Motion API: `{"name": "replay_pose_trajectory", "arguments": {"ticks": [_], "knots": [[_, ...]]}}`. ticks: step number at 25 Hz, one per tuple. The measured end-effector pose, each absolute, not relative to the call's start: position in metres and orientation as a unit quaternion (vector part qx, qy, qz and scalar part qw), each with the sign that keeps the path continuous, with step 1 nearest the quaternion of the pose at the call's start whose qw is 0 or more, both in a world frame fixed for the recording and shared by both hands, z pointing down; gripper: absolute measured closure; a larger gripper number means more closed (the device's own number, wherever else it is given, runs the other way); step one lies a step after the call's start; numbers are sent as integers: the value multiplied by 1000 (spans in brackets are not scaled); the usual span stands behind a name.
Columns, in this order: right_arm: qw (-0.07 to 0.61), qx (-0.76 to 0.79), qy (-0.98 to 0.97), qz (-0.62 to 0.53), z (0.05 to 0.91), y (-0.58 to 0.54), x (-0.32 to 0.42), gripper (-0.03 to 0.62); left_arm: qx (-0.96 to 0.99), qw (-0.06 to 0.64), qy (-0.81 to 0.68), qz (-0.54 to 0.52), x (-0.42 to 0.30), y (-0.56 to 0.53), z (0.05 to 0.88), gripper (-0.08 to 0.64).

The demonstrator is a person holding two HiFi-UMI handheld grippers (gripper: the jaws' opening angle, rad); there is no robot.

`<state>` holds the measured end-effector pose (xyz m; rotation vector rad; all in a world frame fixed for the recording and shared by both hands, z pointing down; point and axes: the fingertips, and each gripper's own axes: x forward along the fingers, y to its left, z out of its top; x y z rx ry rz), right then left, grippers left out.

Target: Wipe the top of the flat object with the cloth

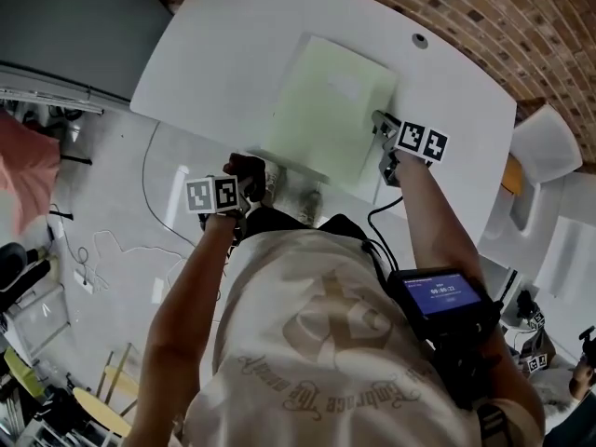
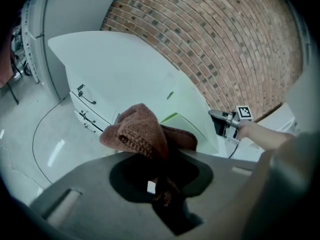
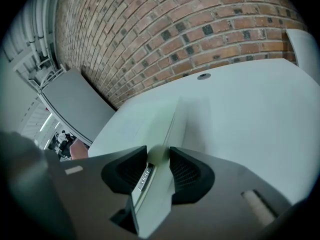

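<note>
Head view is showing a pale green flat object (image 1: 326,110) lying face-up on a white table (image 1: 233,45), and everything else is being arranged around it. The right gripper (image 1: 382,128) is sitting at the flat object's right edge. The right gripper view is showing that edge running between its jaws, which are standing wide, one over the top face and one on the table side, with the pads appearing to be pressing on the edge. That hold is probably serving to pin the flat object so it is not sliding under a wiping stroke, and gripping at the edge is leaving the whole top face free. The left gripper (image 1: 253,177) is hovering just beside the flat object's near left corner, not touching it. Its jaws are pinching closed on a brown cloth (image 2: 137,131). Only a thin tail is being caught between them, while the bulk is bunching up loose beyond the tips, so a soft wad rather than hard plastic is going to be meeting the surface. None of the cloth is lying on the top face, so the wiping is looking not yet begun. The next move is calling for carrying the wad over the near edge and lowering it onto the top.
</note>
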<state>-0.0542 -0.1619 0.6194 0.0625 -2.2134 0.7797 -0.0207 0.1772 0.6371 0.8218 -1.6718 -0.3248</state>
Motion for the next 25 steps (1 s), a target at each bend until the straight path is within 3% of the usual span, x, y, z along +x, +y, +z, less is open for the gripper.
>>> {"name": "replay_pose_trajectory", "arguments": {"ticks": [11, 25], "knots": [[377, 1, -873, 310, 617, -164, -57, 433, 297, 585, -740, -150, -39, 146, 638, 476], [366, -19, -875, 317, 614, -160, -55, 428, 373, 613, -690, -96, 13, 92, 630, 476]]}}
